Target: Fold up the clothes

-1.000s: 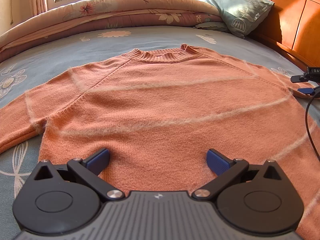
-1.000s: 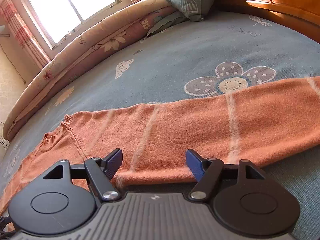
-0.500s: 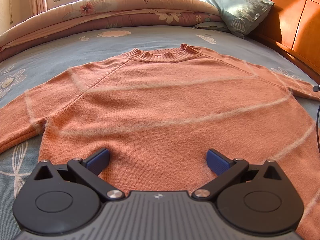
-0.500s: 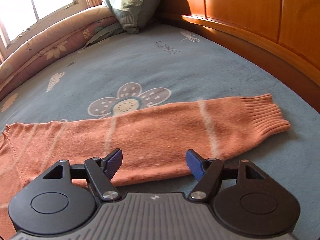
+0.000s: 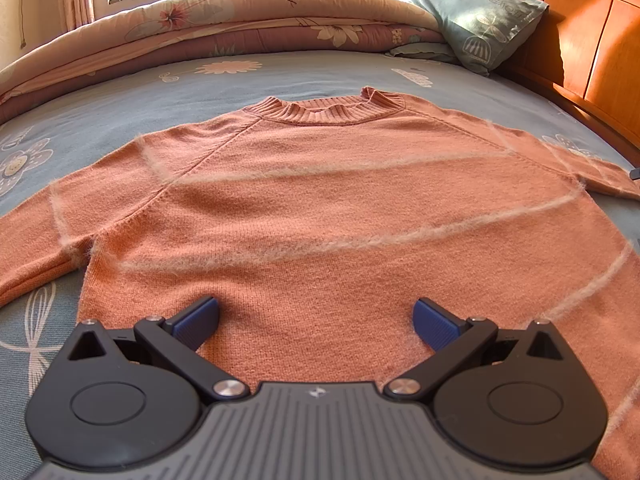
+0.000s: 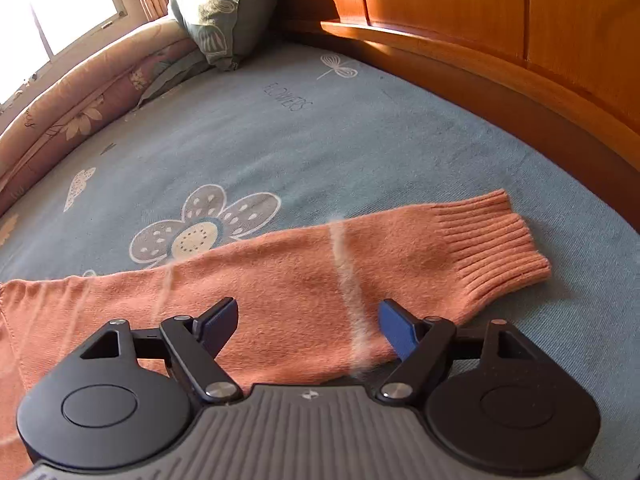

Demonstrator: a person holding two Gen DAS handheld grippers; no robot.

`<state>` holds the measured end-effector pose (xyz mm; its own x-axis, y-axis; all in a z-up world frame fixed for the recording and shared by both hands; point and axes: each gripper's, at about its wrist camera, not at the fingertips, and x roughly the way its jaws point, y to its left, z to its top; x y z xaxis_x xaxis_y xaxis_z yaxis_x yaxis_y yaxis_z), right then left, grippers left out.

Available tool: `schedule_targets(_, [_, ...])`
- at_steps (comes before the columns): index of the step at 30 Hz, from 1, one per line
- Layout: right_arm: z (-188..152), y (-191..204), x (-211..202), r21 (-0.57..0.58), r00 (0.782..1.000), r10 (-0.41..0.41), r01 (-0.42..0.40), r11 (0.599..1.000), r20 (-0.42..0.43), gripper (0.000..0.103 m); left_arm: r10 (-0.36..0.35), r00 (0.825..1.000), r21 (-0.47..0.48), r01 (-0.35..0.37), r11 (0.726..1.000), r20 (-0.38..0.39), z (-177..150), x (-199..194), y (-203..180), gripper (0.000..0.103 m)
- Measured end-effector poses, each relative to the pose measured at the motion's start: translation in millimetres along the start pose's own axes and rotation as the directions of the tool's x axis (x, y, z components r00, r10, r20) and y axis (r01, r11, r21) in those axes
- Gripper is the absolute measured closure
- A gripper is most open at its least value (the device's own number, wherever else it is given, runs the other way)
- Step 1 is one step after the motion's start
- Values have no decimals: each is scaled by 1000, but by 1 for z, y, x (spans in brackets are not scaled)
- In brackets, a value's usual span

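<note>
An orange knit sweater (image 5: 320, 200) with pale fuzzy stripes lies flat, front up, on the blue bed sheet, collar away from me. My left gripper (image 5: 316, 316) hovers open over the sweater's lower body, nothing between its blue pads. The right wrist view shows the sweater's sleeve (image 6: 360, 264) stretched out to the right, its ribbed cuff (image 6: 492, 244) lying flat. My right gripper (image 6: 308, 320) hangs over the sleeve's near edge, a little short of the cuff. Its jaws are opening, and the pads are not pressing the fabric.
A rolled floral quilt (image 5: 240, 12) runs along the far side under the window. A grey-green pillow (image 5: 476, 20) leans against the wooden headboard (image 6: 480, 40), which borders the bed just beyond the cuff. Blue flowered sheet (image 6: 320, 152) surrounds the sweater.
My right gripper has travelled along the sleeve from near the shoulder out towards the cuff and turned to face the headboard; its jaws stand wider. The left gripper has stayed still.
</note>
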<state>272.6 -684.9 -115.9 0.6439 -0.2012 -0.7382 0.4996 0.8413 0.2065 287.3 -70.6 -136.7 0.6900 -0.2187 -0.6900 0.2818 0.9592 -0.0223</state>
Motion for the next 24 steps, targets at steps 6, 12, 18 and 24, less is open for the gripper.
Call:
schedule_targets(6, [18,-6,-2,71,1000,5,-7,997,21,21,5,1000,1,-5,1000,1,0,0,0,0])
schedule_targets(12, [20,21,26,-84,1000,15,-16,996,-3,18,10,1000,0,-10,1000,1,0,0,-1,0])
schedule_targets(18, [34,-10,28,67,995,-72,68,995,72,18,17,1000,-1,-17,1000,6,-1,1,-2,0])
schedule_targets(24, [29,39,19,10,990,137,-137,990,42,18,16,1000,-1,-16,1000,8,-1,1,-1,0])
